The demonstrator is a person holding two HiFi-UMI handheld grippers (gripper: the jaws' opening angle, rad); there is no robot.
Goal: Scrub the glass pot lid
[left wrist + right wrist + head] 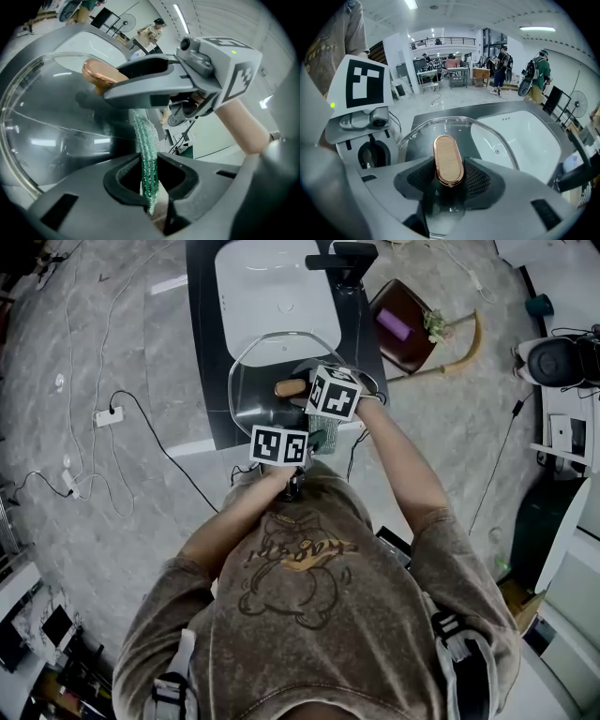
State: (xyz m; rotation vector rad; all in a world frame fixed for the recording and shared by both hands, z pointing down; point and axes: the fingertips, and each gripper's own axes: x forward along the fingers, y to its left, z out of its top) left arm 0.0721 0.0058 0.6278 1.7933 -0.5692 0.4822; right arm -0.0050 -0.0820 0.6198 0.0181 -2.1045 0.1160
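A glass pot lid (255,381) with a copper-rimmed wooden knob (290,387) is held tilted over the dark counter, in front of the sink. My right gripper (449,172) is shut on that knob (448,159), a pad on each side, and the glass (440,127) stretches away beyond it. My left gripper (151,190) is shut on a green glittery scrubber (146,150), which hangs right beside the lid's glass (42,126). In the left gripper view, the right gripper's finger (150,89) reaches across to the knob (99,75). The scrubber (320,439) shows below the right gripper's marker cube.
A white sink basin (277,287) sits in a dark counter (202,352) with a black faucet (343,259) at its far right. A power strip (105,415) and cables lie on the floor to the left. People (534,72) stand far off in the room.
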